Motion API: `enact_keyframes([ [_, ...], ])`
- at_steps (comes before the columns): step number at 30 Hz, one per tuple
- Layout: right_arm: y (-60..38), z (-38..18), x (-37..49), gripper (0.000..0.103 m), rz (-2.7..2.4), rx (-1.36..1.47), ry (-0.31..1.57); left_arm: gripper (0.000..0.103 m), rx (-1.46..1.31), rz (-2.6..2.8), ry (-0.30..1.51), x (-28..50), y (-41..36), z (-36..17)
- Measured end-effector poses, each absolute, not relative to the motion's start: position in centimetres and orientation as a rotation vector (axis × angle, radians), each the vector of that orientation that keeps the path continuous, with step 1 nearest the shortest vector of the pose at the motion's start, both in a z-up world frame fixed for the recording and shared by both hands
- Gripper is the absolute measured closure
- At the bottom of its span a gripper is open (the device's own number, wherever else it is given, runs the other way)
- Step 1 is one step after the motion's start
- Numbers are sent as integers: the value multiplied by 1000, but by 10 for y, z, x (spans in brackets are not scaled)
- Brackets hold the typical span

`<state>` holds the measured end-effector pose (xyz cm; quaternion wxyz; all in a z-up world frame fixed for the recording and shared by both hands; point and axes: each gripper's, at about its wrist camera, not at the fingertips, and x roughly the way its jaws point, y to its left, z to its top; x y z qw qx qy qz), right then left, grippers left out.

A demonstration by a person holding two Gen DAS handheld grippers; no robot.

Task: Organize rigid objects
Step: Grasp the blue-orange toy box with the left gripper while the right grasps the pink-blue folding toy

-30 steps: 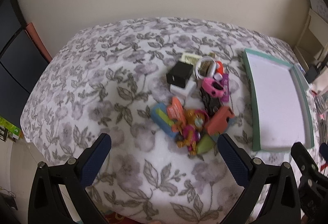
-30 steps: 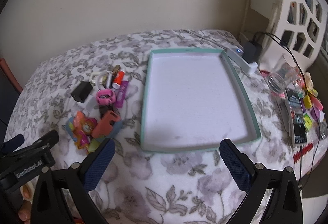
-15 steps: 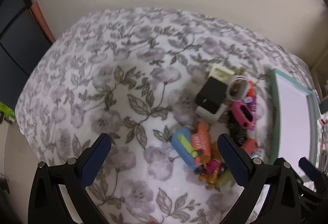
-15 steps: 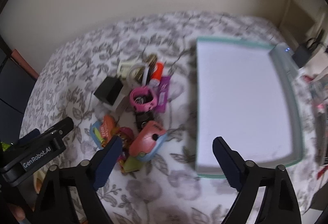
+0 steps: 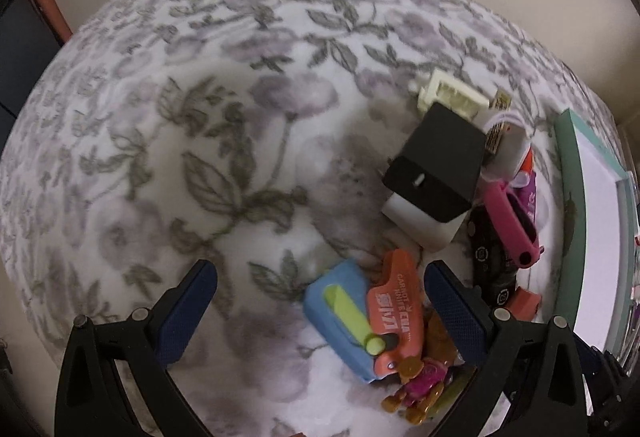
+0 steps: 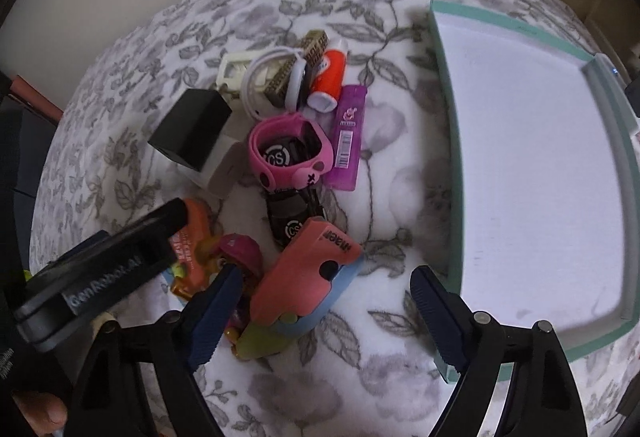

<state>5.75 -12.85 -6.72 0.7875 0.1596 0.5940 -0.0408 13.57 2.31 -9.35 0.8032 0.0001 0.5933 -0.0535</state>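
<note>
A pile of small rigid items lies on the flowered cloth. It holds a black box (image 5: 436, 161) on a white box (image 5: 420, 225), a blue case (image 5: 340, 321), an orange tag (image 5: 394, 309) and a pink band (image 6: 288, 149). A purple lighter (image 6: 348, 137), a red tube (image 6: 330, 77) and a salmon plastic piece (image 6: 304, 269) lie there too. My left gripper (image 5: 320, 277) is open above the blue case and touches nothing. The jaws of my right gripper (image 6: 324, 289) are closing, with the salmon piece between them but clear of the pads. The left gripper's body (image 6: 120, 269) covers part of the pile.
A shallow white tray with a teal rim (image 6: 444, 117) lies right of the pile, with nothing in it. The flowered cloth (image 5: 200, 157) stretches bare to the left. A pale wall runs behind, and dark furniture stands at the far left edge.
Both grippers have dropped toward the pile, which now looks much larger. The right view swung left from the tray to the pile, and its jaws have narrowed a little.
</note>
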Motion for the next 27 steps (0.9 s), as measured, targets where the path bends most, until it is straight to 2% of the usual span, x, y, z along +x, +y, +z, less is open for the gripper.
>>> enact_keyframes([
  [10, -118, -79, 63, 16, -82, 322, 1274, 2, -11, -90, 1313, 132, 27, -110],
  [13, -115, -80, 61, 16, -68, 315, 1287, 14, -13, -96, 1311, 128, 39, -113],
  [15, -113, -82, 59, 17, -58, 306, 1302, 17, 5, -94, 1316, 123, 42, -116],
  [20, -116, -87, 53, 26, -73, 297, 1322, 31, 36, -90, 1292, 111, 52, -117],
  [22, -118, -89, 51, 26, -81, 300, 1323, 35, 41, -90, 1286, 105, 59, -114],
  [27, -109, -91, 59, 28, -108, 242, 1315, 35, 58, -85, 1259, 102, 69, -112],
])
